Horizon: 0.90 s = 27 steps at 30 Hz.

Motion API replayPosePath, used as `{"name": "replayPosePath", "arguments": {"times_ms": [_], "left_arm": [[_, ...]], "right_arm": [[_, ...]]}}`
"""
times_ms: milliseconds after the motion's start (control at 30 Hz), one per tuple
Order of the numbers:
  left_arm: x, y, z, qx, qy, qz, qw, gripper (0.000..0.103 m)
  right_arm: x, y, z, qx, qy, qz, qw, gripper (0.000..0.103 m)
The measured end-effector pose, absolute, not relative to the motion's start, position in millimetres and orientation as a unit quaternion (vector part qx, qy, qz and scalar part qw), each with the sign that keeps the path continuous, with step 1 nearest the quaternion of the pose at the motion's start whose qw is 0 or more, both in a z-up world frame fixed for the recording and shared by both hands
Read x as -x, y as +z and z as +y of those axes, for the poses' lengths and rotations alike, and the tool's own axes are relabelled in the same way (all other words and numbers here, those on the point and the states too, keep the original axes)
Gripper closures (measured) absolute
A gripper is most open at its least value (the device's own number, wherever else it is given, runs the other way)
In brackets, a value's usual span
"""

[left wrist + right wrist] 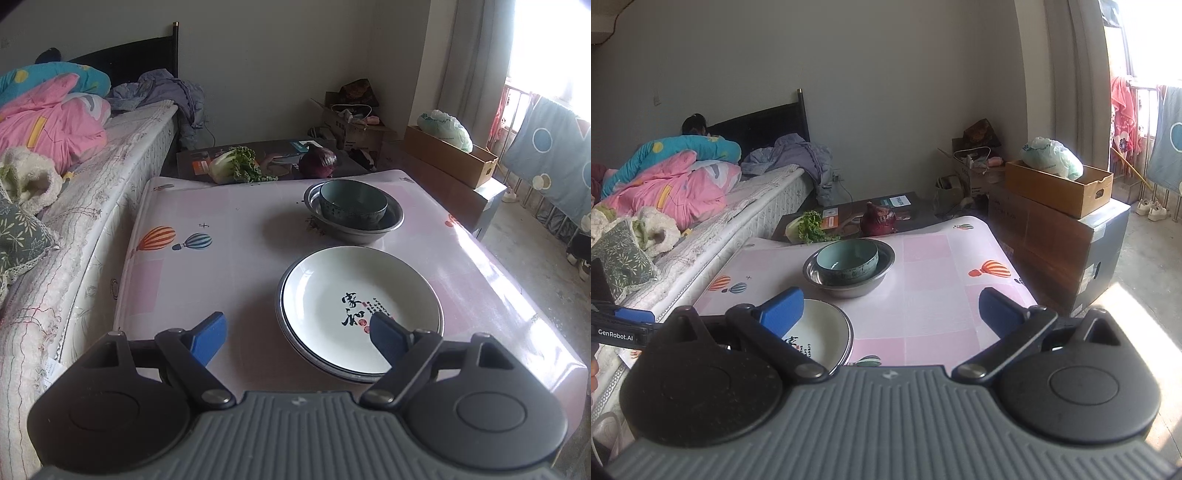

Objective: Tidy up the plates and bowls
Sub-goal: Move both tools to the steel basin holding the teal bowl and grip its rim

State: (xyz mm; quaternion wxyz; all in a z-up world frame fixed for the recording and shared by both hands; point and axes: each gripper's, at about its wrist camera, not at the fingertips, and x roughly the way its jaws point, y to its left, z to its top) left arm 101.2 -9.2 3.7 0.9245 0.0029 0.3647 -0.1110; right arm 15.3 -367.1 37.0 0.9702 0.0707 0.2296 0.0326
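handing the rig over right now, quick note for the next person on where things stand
Left gripper: open, empty, hanging over the near edge of the white plate.
Right gripper: open, empty, above the table.
White plate sits on another plate near the front.
Teal bowl is nested in the metal bowl farther back.
Both stacks look done; what's left is unclear, perhaps moving them.

The right half of the table (923, 280) is bare, and open cloth is also seen left of the dishes (192, 273). The middle is taken by a white plate (332, 295) stacked on another, and behind it by a teal bowl (352, 205) set inside a metal basin (391, 225); a narrow gap is left between them. The far edge is blocked by lettuce (236, 166) and a red cabbage (317, 160). The left side is closed by a bed (110, 177), the right by boxes (1056, 236).
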Motion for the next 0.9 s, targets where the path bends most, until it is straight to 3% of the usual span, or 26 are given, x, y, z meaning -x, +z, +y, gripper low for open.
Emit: {"name": "replayPosePath", "arguments": {"times_ms": [267, 667, 900], "left_arm": [[-159, 3, -2, 0.013, -0.097, 0.367, 0.925, 0.015], [-272, -21, -19, 0.019, -0.097, 0.388, 0.916, 0.014], [-324, -43, -32, 0.034, -0.104, 0.419, 0.901, 0.014]], "right_arm": [[-92, 16, -385, -0.136, 0.079, 0.276, 0.948, 0.001], [-233, -28, -365, -0.126, 0.115, 0.349, 0.921, 0.002], [-297, -57, -360, -0.136, 0.104, 0.399, 0.901, 0.012]]}}
